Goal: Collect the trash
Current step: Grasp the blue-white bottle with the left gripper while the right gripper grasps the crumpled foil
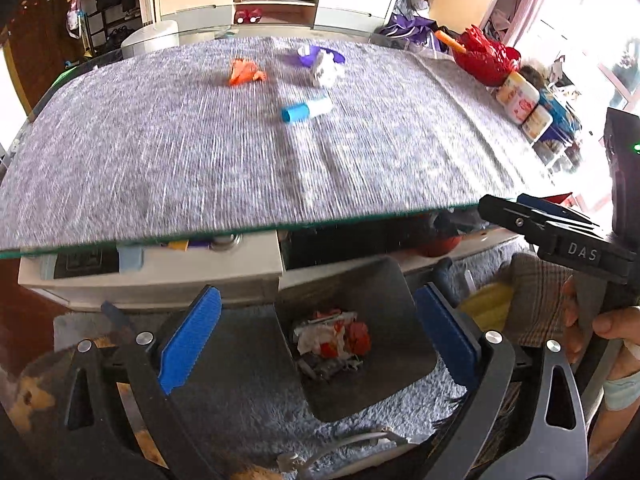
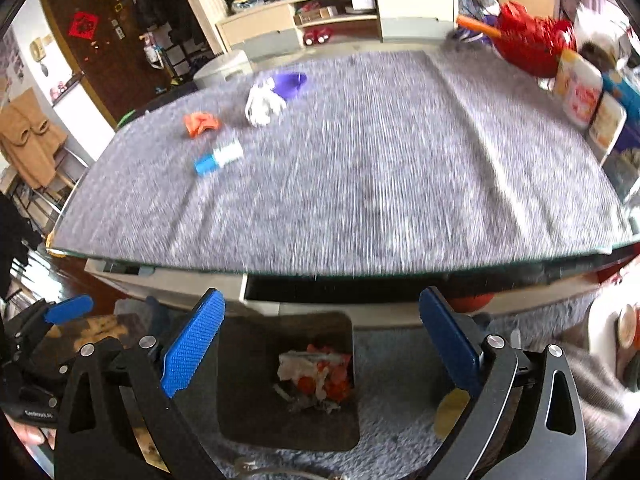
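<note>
Trash lies at the far side of the grey table mat: an orange wrapper, crumpled white paper, a purple piece and a small blue-capped bottle. They also show in the right wrist view: the wrapper, the paper, the purple piece, the bottle. A dark bin on the floor holds red and white trash. My left gripper is open and empty above the bin. My right gripper is open and empty above the bin.
A red mesh bag and printed cartons stand along the table's right edge. A white cabinet stands behind the table. A grey shaggy rug covers the floor. The right gripper shows at the right in the left wrist view.
</note>
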`<state>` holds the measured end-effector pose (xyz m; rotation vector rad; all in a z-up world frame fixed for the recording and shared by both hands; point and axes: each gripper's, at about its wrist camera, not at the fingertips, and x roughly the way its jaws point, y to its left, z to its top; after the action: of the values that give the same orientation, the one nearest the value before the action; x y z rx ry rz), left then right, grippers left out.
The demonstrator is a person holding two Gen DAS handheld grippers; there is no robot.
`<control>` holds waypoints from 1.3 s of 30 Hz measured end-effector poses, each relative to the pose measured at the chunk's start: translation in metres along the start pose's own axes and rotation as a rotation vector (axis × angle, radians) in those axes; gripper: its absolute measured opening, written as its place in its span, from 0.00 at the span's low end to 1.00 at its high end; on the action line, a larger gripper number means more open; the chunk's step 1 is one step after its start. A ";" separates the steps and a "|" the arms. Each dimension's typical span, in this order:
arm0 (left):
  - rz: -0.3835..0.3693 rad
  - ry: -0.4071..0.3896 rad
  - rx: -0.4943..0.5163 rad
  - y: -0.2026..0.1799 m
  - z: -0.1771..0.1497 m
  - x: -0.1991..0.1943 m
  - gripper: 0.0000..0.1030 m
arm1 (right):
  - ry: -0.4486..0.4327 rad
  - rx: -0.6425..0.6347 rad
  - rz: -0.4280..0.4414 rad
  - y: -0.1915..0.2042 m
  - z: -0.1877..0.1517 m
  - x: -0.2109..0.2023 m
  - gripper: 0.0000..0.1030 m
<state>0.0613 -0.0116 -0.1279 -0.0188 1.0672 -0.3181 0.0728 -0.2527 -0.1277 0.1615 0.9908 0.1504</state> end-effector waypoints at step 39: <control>0.006 0.033 0.013 0.035 0.142 0.103 0.77 | 0.063 -0.082 0.070 0.055 0.171 0.164 0.75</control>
<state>0.2378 -0.0252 -0.1530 0.0016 1.0974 -0.3210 0.3021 -0.1775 -0.1588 0.1172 1.0407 0.2612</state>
